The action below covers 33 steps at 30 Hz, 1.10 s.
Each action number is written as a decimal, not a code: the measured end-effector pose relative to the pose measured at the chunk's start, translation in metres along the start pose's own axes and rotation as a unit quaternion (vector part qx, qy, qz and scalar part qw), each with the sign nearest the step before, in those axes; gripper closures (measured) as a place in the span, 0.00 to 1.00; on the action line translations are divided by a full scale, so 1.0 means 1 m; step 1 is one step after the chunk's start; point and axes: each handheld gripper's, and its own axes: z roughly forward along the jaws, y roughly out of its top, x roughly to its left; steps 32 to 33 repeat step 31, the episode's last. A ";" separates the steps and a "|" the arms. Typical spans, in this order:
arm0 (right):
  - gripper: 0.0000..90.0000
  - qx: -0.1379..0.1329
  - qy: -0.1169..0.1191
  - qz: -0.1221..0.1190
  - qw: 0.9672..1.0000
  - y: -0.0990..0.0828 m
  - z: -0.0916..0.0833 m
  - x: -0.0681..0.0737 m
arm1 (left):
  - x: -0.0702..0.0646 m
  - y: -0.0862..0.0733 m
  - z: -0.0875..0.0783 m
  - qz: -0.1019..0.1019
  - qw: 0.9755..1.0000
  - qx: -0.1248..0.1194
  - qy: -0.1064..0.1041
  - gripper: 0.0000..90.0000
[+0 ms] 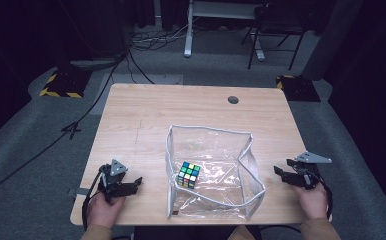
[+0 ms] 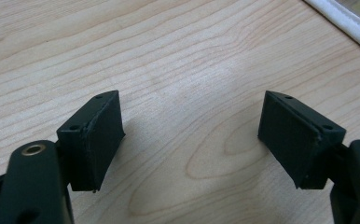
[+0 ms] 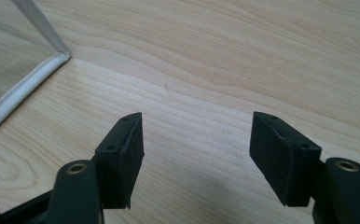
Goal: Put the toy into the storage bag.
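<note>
A wooden table [image 1: 131, 115] fills the centre of the frame, and at lower centre stands a clear plastic bag [image 1: 246, 165] with a colourful cube [image 1: 189, 174] inside, seemingly on its floor. The left gripper [image 1: 137, 182] at lower left and the right gripper [image 1: 279, 173] at lower right flank it, jaws apart and empty. Either should drop through the open top, clear of the white rim; bare wood gives room on both sides.

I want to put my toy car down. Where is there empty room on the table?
The far half of the table, behind the clear bag, is bare, apart from a small round hole. The near edge is crowded: the bag holds a puzzle cube, with a hand-held gripper on each side.
</note>
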 end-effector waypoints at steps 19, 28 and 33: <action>0.16 0.015 0.003 0.010 1.000 -0.017 0.024 -0.004 | 0.000 0.000 0.000 0.001 1.000 0.000 0.000 0.25; 0.16 0.015 0.001 0.013 1.000 -0.017 0.024 -0.003 | 0.000 0.000 0.000 0.001 1.000 0.000 0.000 0.25; 0.16 0.015 0.001 0.013 1.000 -0.017 0.024 -0.003 | 0.000 0.000 0.000 0.001 1.000 0.000 0.000 0.25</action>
